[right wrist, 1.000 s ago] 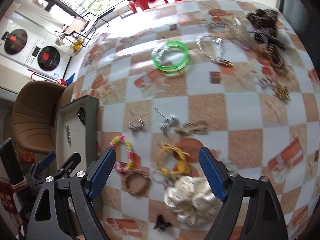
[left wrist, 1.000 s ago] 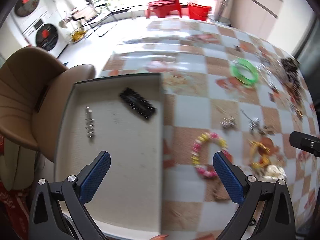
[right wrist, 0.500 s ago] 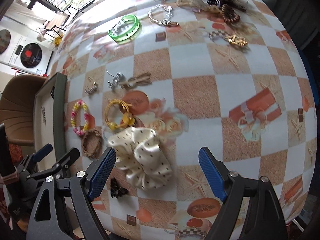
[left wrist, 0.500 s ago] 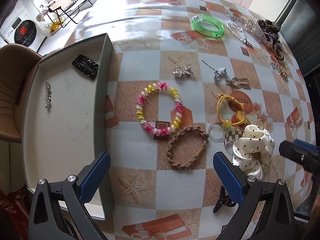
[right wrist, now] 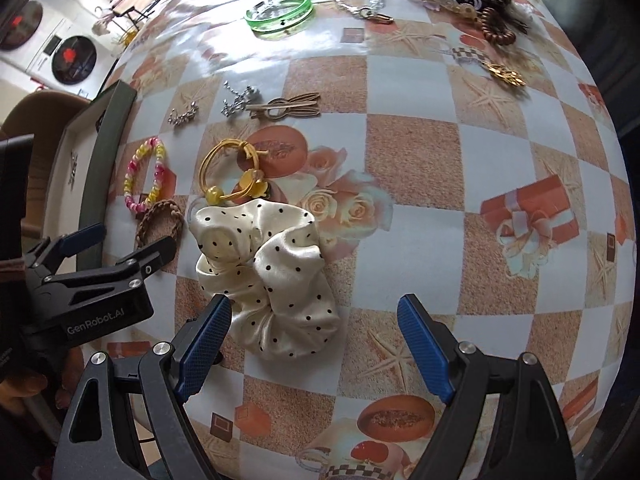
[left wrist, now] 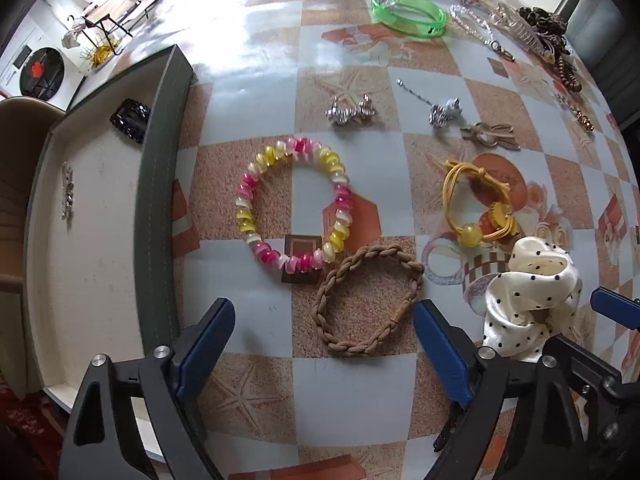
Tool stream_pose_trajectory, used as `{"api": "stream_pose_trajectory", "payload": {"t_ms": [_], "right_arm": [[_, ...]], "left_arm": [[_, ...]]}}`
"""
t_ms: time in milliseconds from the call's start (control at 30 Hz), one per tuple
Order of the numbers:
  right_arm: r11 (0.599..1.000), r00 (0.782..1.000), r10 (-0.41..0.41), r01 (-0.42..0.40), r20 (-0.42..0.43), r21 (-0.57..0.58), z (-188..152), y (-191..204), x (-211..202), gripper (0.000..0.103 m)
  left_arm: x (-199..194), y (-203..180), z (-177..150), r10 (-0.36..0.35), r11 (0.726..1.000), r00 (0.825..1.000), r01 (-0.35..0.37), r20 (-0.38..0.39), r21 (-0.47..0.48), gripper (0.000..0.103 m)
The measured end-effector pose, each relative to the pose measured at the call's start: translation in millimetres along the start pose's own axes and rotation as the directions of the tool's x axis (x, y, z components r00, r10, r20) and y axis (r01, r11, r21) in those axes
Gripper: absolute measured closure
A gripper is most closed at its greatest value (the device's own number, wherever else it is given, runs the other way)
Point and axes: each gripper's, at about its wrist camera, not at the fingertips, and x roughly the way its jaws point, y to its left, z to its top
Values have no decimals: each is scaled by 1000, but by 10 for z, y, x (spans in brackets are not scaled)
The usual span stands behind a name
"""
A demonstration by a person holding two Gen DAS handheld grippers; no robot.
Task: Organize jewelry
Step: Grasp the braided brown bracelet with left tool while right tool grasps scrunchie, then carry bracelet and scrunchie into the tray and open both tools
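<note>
Jewelry and hair pieces lie scattered over a checked, seashell-print tablecloth [left wrist: 352, 80] as two hand-held grippers hover above it, both with blue pads spread wide and nothing between them. Nearest the left gripper [left wrist: 324, 344], directly ahead and centred between its fingers, sits a brown braided cord bracelet [left wrist: 370, 300], a closed loop lying flat, its longer span running from near-left to far-right. Touching that loop on its far-left edge is a pink, yellow and white beaded bracelet [left wrist: 296, 206]. To the left gripper's left, just beside its left finger, runs the dark green wall of a shallow cream-lined tray [left wrist: 160, 208], holding a black rectangular clip [left wrist: 130, 120] and a small silver chain piece [left wrist: 67, 190] at its far end. The right gripper [right wrist: 314, 342] hangs over a cream satin scrunchie with black dots [right wrist: 268, 276], which lies ahead and toward its left finger, nearly touching that pad. Beyond the scrunchie rests a yellow elastic hair tie with beads [right wrist: 236, 176]; farther still, a translucent green bangle [right wrist: 280, 10]. By position, the braided bracelet looks the left gripper's likely pick, the tray a short sideways carry away.
</note>
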Motion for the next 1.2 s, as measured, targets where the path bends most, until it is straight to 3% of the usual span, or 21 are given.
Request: {"api": "stream_pose_trajectory", "payload": {"t_ms": [167, 333, 467, 633, 800, 967, 1200], "right_arm": [[998, 999, -29, 29, 14, -48, 27, 155, 110, 16], [996, 998, -56, 57, 15, -63, 40, 201, 200, 17], [993, 996, -80, 82, 31, -86, 36, 249, 206, 26], [990, 994, -93, 98, 52, -100, 20, 314, 197, 49], [994, 997, -64, 68, 53, -81, 42, 328, 189, 76], [998, 997, -44, 47, 62, -41, 84, 285, 136, 92], [999, 998, 11, -14, 56, 46, 99, 88, -23, 94]], "left_arm": [[21, -24, 3, -7, 1000, 1000, 7, 4, -14, 9], [-7, -54, -55, -21, 1000, 1000, 21, 16, -9, 18], [-35, -180, -97, -37, 999, 999, 37, 27, 3, 28], [-119, -287, -58, -54, 998, 998, 52, 45, 39, 52], [-179, -347, -57, -68, 996, 996, 65, 52, 54, 88], [-254, -235, -74, -107, 994, 993, 106, 48, 29, 88], [-466, -59, -123, -175, 985, 981, 175, 78, 11, 88]]}}
